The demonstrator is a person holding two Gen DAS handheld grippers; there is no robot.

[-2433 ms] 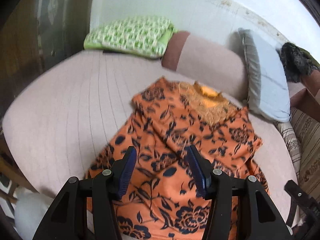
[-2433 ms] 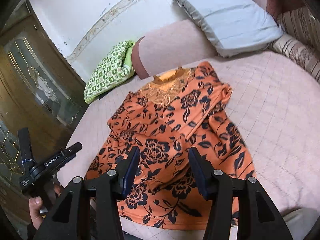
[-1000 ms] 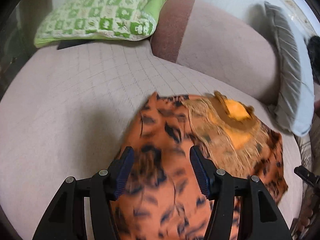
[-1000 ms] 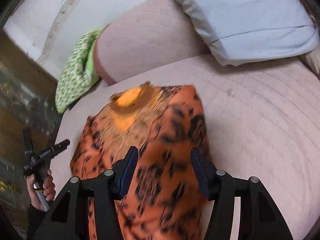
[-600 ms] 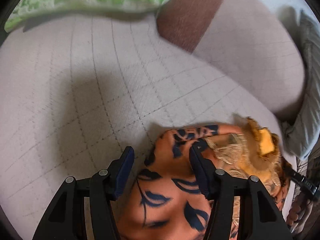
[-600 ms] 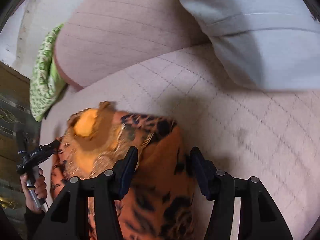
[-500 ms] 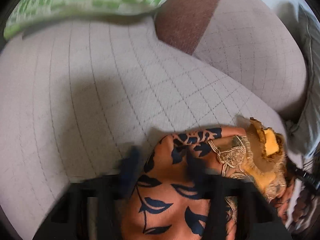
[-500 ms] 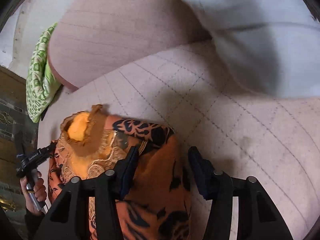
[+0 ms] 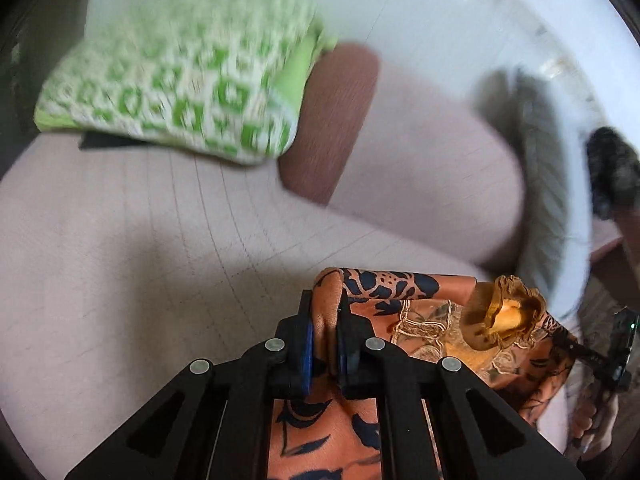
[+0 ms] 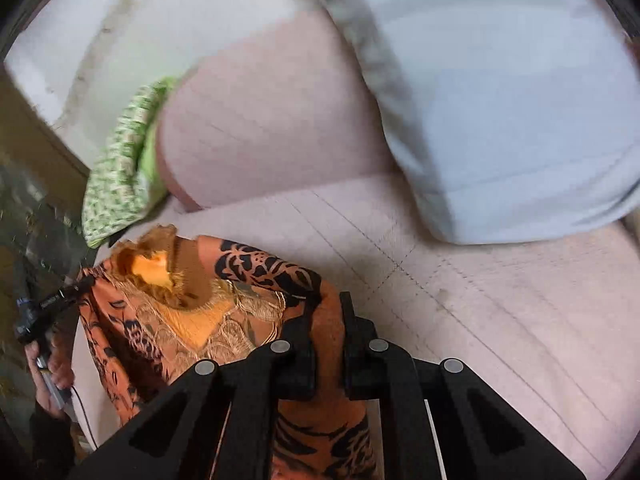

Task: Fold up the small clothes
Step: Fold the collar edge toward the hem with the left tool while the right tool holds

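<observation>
Left gripper [image 9: 325, 334] is clamped on a fold at the shoulder edge of the orange floral-print garment with gold lace neckline [image 9: 404, 312], bottom centre of the left wrist frame. Right gripper [image 10: 326, 338] pinches the opposite shoulder, bottom centre of its frame. Garment hangs between both, neckline up, over the pink quilted bed cover [image 9: 120, 260]. Green-and-white patterned pillow [image 9: 180, 84] upper left, pink bolster [image 10: 272, 120] mid frame, pale blue pillow [image 10: 500, 112] upper right.
</observation>
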